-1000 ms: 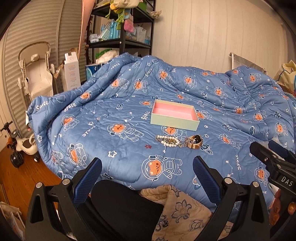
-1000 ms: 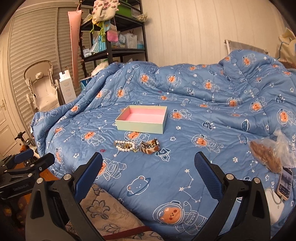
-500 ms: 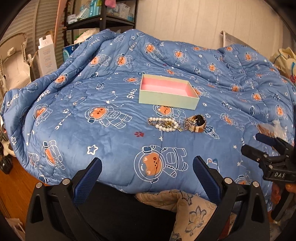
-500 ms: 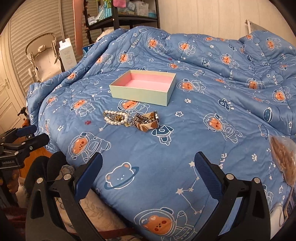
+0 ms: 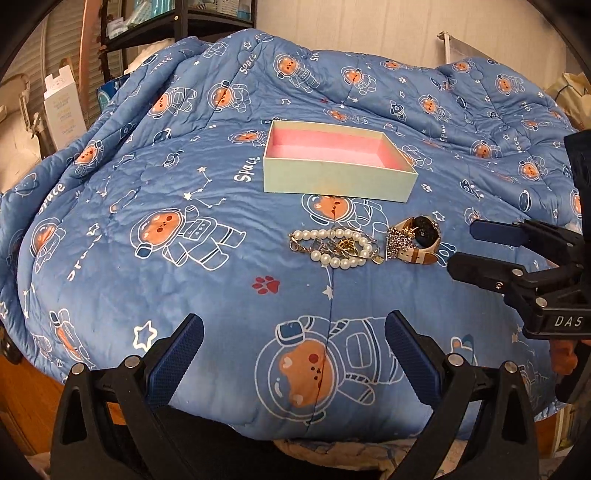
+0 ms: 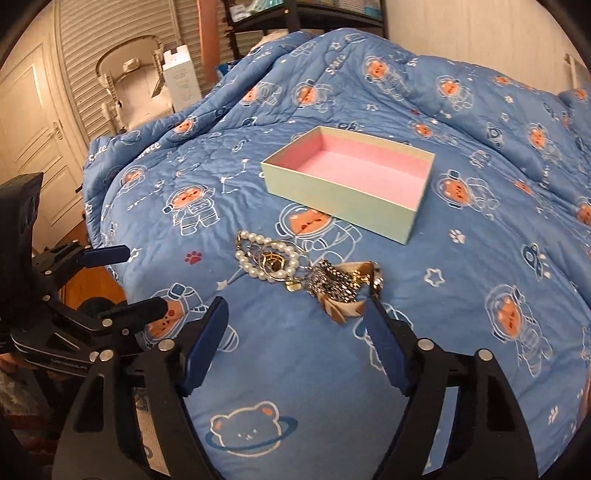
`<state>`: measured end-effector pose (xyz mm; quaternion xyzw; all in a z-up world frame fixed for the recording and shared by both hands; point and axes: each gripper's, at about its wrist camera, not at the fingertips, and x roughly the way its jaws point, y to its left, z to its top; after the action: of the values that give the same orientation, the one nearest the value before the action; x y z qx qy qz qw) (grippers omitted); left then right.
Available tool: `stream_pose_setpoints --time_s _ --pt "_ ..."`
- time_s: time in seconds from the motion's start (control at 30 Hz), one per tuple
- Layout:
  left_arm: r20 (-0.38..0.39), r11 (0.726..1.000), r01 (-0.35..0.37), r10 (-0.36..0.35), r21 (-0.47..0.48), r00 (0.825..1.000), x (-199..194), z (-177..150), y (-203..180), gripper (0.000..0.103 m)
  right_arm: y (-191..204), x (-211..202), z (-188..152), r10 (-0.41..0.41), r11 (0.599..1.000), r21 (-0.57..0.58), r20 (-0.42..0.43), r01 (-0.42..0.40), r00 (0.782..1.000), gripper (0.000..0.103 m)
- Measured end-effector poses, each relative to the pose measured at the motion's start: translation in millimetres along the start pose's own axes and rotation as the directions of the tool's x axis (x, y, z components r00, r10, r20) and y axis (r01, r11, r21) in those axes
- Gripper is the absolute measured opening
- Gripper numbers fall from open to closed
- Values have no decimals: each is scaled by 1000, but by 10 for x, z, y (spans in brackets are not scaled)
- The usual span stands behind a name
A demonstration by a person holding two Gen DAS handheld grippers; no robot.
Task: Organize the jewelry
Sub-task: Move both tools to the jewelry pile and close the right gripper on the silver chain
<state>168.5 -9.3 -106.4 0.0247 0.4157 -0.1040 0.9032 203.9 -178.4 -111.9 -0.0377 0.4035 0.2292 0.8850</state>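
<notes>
The word "Space" is being shown in white letters, repeated across the quilted blue bedspread printed with orange astronaut bears, stars and paw marks (image 5: 207,258). On the far left, a tall white cardboard carton (image 5: 64,110) with faint, unreadable lines of print is being propped beside a black metal shelf unit (image 5: 184,26).

Low in the left wrist view, the left black gripper with blue ribbed pads (image 5: 293,350) is being held released above the bedspread, its fingers wide apart with nothing between them.

Nearer the middle, a loop of round white pearl beads (image 5: 332,247) is being tangled with thin gold chain (image 5: 345,248). Just beyond it, a shallow rectangular pale green cardboard box with a smooth pink lining (image 5: 338,181) is being left upright on the fabric, with nothing visible inside.

Touching the pearls on their right, a round dark-faced watch on a tan and white strap (image 5: 423,238) is being draped with a glittering silver mesh piece (image 5: 397,240).

At the right edge, "DAS" is being displayed in white on the body of the right black gripper with blue pads (image 5: 465,247). It is being held unclenched, gripping nothing; in its own view, its right finger (image 6: 384,343) is lying just beside the watch strap (image 6: 343,308).
</notes>
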Motion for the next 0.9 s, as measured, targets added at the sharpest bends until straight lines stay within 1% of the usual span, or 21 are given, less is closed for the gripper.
stream_pose_setpoints --time_s 0.07,0.13,0.2,0.23,0.3,0.37,0.43,0.47,0.57,0.6,0.63,0.73,0.77,0.8,0.9 --pt "-5 1000 -1 1 8 1000 67 45 26 97 27 151 86 -8 1000 -28 -23 7 1000 66" --pt "-10 1000 4 -4 3 1000 133 93 77 97 18 280 140 -6 1000 -29 -41 5 999 58" --pt "-14 1000 16 -16 -13 1000 192 144 140 96 8 388 170 5 999 -31 -59 -6 998 53" --pt "-14 999 26 -26 -20 1000 220 172 161 94 5 444 180 8 999 -33 -71 -10 997 52" --pt "-16 999 37 -37 -21 999 281 222 175 91 -3 541 185 -10 999 -35 -94 7 996 51" --pt "-19 999 44 -45 -11 999 331 269 162 84 -11 602 188 -15 999 -36 -106 11 994 49" --pt "-25 998 58 -57 4 998 373 301 132 79 -7 644 187 -25 999 -39 -118 20 993 43" --pt "-24 998 65 -65 13 998 382 311 106 79 -5 654 184 -25 999 -39 -122 21 992 43" --pt "-20 993 100 -99 69 995 416 340 -13 79 -14 689 167 -41 998 -45 -128 35 991 37" --pt "-22 990 109 -108 92 994 440 346 -49 79 -35 714 165 -43 999 -40 -137 37 990 33" --pt "-25 986 120 -118 119 993 471 355 -91 79 -56 734 161 -39 999 -30 -146 35 989 26" --pt "-27 970 128 -126 207 992 553 381 -209 79 -105 757 155 -33 999 -17 -155 31 987 18" --pt "-25 962 131 -129 238 991 574 394 -247 79 -117 757 156 -30 1000 -14 -157 28 987 17" --pt "-23 954 134 -133 268 991 597 407 -283 80 -130 758 156 -27 1000 -13 -161 25 987 14" --pt "-27 931 142 -141 335 990 692 458 -368 80 -165 761 155 -14 1000 -8 -165 12 986 14"
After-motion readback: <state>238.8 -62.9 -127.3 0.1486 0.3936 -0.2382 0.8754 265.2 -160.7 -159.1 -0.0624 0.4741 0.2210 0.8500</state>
